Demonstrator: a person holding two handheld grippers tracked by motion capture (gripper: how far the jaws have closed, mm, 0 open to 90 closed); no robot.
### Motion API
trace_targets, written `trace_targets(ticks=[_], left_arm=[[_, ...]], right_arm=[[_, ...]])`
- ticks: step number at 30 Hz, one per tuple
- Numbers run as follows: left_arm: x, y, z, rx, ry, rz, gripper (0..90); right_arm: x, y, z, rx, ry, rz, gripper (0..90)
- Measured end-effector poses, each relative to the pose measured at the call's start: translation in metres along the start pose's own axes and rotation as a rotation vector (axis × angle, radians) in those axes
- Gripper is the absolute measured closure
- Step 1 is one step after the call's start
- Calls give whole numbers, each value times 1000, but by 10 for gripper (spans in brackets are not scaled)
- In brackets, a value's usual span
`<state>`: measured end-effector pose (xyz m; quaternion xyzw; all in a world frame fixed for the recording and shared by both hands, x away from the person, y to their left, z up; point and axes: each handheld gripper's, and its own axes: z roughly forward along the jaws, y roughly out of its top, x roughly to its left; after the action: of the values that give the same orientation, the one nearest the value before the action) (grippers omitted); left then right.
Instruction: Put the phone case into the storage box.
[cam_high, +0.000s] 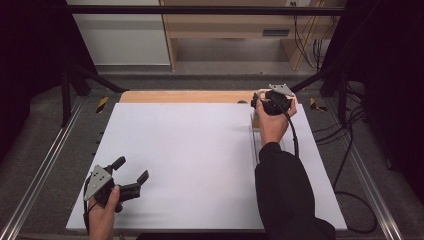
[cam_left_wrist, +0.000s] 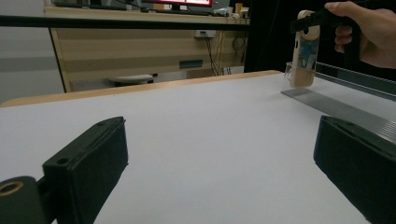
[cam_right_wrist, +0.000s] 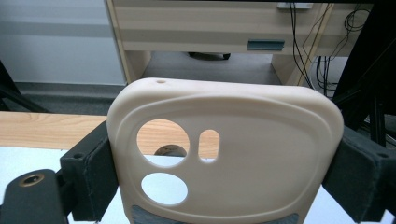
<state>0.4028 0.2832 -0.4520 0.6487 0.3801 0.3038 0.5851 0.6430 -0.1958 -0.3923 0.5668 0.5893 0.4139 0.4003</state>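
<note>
Cream-coloured phone case (cam_right_wrist: 224, 154), with two round camera openings and one small oval slot, clamped across its width between the two black jaws of the right gripper (cam_right_wrist: 224, 186); the jaws press on its left and right edges. In the left gripper view the phone case (cam_left_wrist: 306, 51) hangs upright, its upper end gripped and its lower end at or just above a clear plastic strip (cam_left_wrist: 336, 109) lying on the white table (cam_left_wrist: 210, 140); whether case and strip touch cannot be told. The case's printed face shows there as a blurred coloured panel. In the high view the right gripper (cam_high: 260, 104), carrying a grey three-cornered plate, is held by the right hand (cam_high: 274, 122) near the far right part of the table (cam_high: 190, 150), with a black sleeve (cam_high: 285, 195) running back to the bottom edge and a black cable (cam_high: 295, 137) trailing beside the forearm. The clear strip (cam_high: 255, 142) lies along the table just left of that forearm. The left gripper (cam_high: 134, 175) rests low at the near left corner, held by the left hand (cam_high: 102, 215), jaws spread wide apart and grasping nothing, well apart from the case. Beyond the table's wooden far edge (cam_high: 185, 96) stands a light wooden desk (cam_high: 225, 30), with dark cables (cam_high: 312, 45) hanging at its right.
</note>
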Motion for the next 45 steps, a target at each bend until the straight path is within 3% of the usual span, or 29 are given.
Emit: trace_targets(ticks=[18,36,42,45], left_arm=[[-1,0,0,-1,7,8,24],[-2,0,1,10,9,25,23],[-3,0,1,10,8,23,23],[-3,0,2,14,8,26,23]], right_arm=[[2,-9,8,21,-14,-21,108],[5,-9,10,13,8,-58,102],[6,-9,9,14,3,-57,99],[4,-9,9,23,23,-49,99]])
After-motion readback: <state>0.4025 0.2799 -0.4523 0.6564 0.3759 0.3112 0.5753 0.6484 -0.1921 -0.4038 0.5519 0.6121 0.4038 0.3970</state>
